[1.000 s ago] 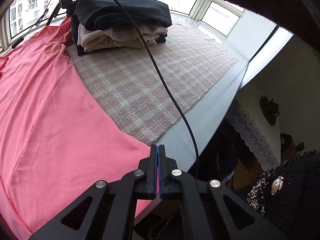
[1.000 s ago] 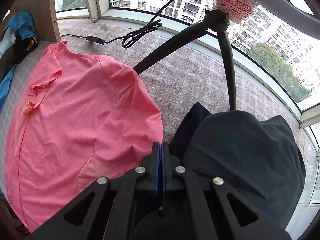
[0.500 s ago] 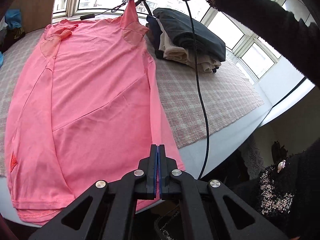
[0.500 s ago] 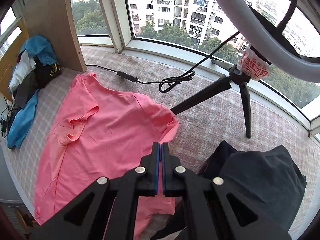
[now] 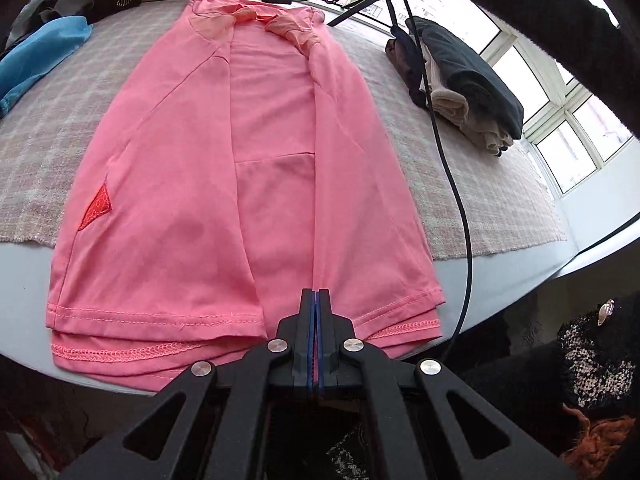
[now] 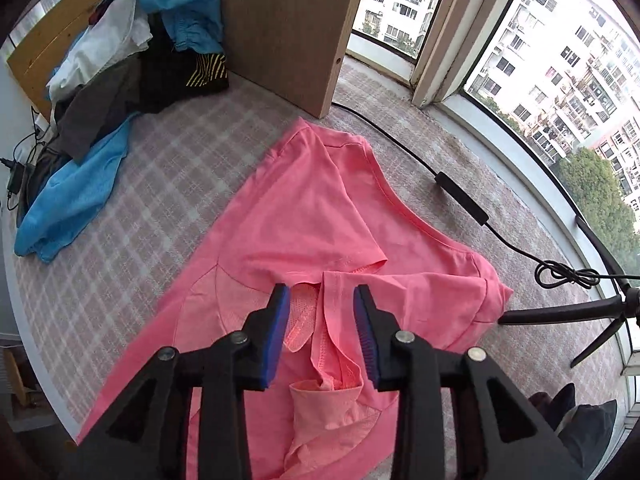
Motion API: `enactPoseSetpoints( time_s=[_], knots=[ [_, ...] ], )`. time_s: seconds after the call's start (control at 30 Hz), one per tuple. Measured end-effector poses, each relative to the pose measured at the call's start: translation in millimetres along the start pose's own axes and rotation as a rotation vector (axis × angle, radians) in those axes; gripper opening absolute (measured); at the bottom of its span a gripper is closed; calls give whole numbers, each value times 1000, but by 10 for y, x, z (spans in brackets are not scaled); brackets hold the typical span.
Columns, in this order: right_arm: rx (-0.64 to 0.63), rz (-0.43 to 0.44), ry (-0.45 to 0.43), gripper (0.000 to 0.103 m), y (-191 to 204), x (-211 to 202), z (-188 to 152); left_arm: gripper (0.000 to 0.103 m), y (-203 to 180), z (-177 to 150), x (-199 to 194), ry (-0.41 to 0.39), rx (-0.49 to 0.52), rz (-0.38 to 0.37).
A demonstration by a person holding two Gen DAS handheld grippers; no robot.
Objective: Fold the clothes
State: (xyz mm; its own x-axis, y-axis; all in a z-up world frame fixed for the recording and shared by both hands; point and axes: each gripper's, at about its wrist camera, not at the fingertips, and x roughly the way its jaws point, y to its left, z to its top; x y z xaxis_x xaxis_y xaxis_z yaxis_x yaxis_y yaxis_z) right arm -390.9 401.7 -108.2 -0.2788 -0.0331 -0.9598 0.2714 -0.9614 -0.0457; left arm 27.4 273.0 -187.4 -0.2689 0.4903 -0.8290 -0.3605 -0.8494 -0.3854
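Observation:
A pink T-shirt (image 5: 192, 160) lies lengthwise on the checked blanket (image 5: 480, 184), with both long sides folded in toward its middle. At the near hem, my left gripper (image 5: 316, 294) is shut on the folded right-hand edge, and a sliver of pink shows between its pads. In the right wrist view the shirt (image 6: 304, 208) shows its collar end. My right gripper (image 6: 322, 300) hangs over the folded-in sleeve there. Its jaws are opening, and the sleeve fabric lies loose beneath and between them, untouched by the pads.
A stack of folded clothes (image 5: 468, 96) sits at the right of the blanket. Unfolded garments are piled (image 6: 120, 60) by a wooden board (image 6: 288, 20), with a blue one (image 5: 36, 56) spread out. A black cable (image 6: 460, 192) and a tripod leg (image 6: 560, 312) lie near the window.
Both grippers have carried the shirt's right side over onto its middle. The left one stays shut at the hem. The right one, shut before, now has its jaws apart over the sleeve.

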Motion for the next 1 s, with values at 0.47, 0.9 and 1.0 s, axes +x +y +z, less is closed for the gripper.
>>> enactPoseSetpoints(
  time_s=[0.47, 0.9, 1.0],
  knots=[
    [-68, -58, 259, 40, 205, 584, -741, 0, -29, 43, 11, 18, 61, -58],
    [55, 21, 88, 3, -23, 113, -721, 0, -82, 55, -246, -45, 86, -83],
    [99, 53, 74, 3, -36, 158, -662, 0, 19, 42, -223, -39, 67, -65]
  ],
)
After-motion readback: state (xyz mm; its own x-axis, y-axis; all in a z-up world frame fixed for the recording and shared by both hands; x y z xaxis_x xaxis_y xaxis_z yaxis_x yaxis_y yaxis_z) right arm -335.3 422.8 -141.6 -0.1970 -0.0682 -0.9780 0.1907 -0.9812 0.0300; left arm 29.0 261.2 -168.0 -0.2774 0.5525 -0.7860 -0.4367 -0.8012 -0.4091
